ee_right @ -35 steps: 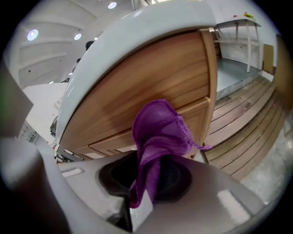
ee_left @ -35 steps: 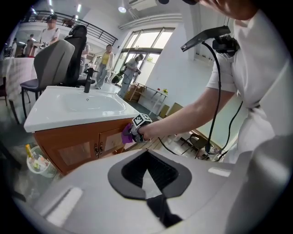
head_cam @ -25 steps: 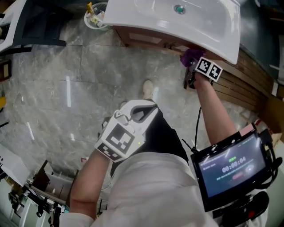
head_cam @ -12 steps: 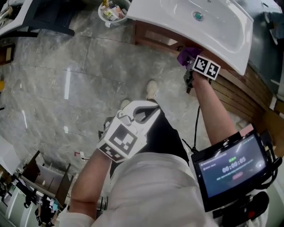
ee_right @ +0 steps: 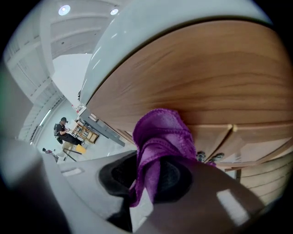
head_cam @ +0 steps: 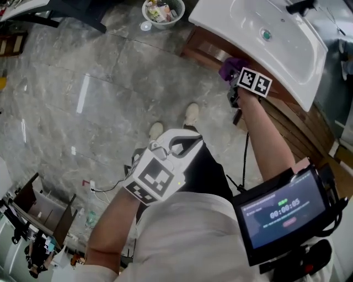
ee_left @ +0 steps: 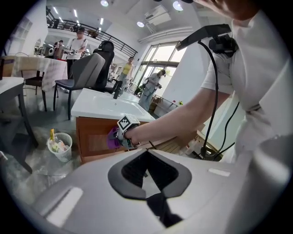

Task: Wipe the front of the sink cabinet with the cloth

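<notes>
A purple cloth (head_cam: 230, 68) is pressed against the brown wooden front of the sink cabinet (head_cam: 205, 48), just under the white sink (head_cam: 248, 25). My right gripper (head_cam: 236, 80) is shut on the cloth. In the right gripper view the cloth (ee_right: 162, 137) bunches out of the jaws against the cabinet front (ee_right: 206, 82). My left gripper (head_cam: 185, 144) hangs low near the person's waist, away from the cabinet, shut with nothing in it. In the left gripper view its tips (ee_left: 146, 155) meet, and the cloth (ee_left: 113, 138) and cabinet (ee_left: 91, 139) show beyond them.
A white wastebasket (head_cam: 162, 10) full of litter stands on the marble floor left of the cabinet. The person's shoes (head_cam: 191, 114) are in front of it. Wooden slats (head_cam: 309, 135) run along the right. A lit screen (head_cam: 278, 212) is strapped to the right arm. Chairs (ee_left: 89, 73) and people stand far behind.
The right gripper has slid the cloth leftward along the cabinet front, relative to the sink's drain. The head view has swung, so the sink sits further right. The left gripper has stayed put.
</notes>
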A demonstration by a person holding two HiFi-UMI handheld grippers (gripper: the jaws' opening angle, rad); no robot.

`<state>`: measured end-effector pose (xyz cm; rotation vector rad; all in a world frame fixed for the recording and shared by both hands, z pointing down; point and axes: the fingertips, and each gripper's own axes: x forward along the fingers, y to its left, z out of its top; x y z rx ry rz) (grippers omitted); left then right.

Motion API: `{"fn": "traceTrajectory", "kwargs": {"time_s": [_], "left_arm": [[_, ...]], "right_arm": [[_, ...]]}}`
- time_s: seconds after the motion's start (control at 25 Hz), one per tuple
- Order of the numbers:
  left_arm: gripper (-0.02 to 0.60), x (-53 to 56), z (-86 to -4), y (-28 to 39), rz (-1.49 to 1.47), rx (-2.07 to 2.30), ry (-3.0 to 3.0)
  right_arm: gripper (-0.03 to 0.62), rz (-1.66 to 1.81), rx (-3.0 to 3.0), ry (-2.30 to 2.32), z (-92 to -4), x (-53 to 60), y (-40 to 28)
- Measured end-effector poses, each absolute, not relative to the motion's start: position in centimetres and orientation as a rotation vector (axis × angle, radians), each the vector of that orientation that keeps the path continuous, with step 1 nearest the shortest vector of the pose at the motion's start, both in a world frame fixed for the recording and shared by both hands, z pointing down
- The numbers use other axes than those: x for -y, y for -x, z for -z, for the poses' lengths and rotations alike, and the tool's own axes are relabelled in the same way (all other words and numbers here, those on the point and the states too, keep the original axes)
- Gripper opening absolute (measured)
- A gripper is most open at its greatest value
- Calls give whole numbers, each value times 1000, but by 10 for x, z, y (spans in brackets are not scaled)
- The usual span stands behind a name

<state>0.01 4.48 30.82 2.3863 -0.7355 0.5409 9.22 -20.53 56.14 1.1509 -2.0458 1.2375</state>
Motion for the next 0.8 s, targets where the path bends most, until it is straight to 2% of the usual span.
{"fn": "traceTrajectory", "kwargs": {"time_s": [0.8], "left_arm": [[6, -72, -318, 60, -499, 879, -2295]], "right_arm": [[81, -1095, 2180, -847, -562, 222, 83]]}}
